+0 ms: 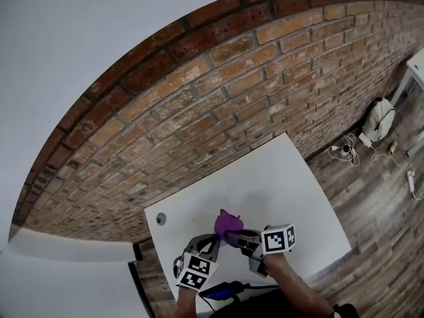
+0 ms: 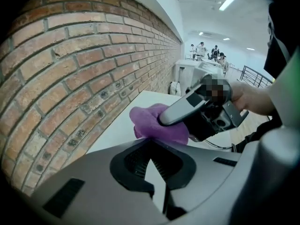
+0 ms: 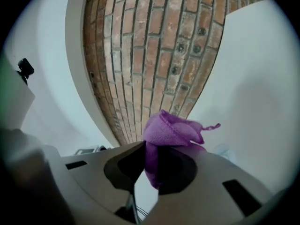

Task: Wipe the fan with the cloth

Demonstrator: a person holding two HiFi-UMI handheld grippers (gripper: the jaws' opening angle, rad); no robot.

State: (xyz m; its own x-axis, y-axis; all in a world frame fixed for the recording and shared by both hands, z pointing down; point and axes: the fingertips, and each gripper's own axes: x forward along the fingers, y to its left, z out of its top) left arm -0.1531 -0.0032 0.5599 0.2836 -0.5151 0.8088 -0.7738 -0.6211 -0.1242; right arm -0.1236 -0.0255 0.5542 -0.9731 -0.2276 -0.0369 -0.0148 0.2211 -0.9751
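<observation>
A purple cloth point(image 1: 227, 222) is bunched up just above the white table point(image 1: 285, 177). My right gripper point(image 1: 240, 236) is shut on the cloth, which sticks out past its jaws as a crumpled wad point(image 3: 168, 132). In the left gripper view the same cloth point(image 2: 152, 121) hangs at the right gripper's fingertips point(image 2: 164, 120). My left gripper point(image 1: 207, 245) hovers just left of the cloth, shut with nothing between its jaws. A blue and black object point(image 1: 222, 289), possibly the fan, lies at the table's near edge, mostly hidden.
A red brick wall point(image 1: 218, 91) runs close behind the table. A round cable hole point(image 1: 161, 218) sits in the table's far left corner. On the wooden floor to the right lie white cables point(image 1: 348, 150) and a white appliance point(image 1: 379, 119).
</observation>
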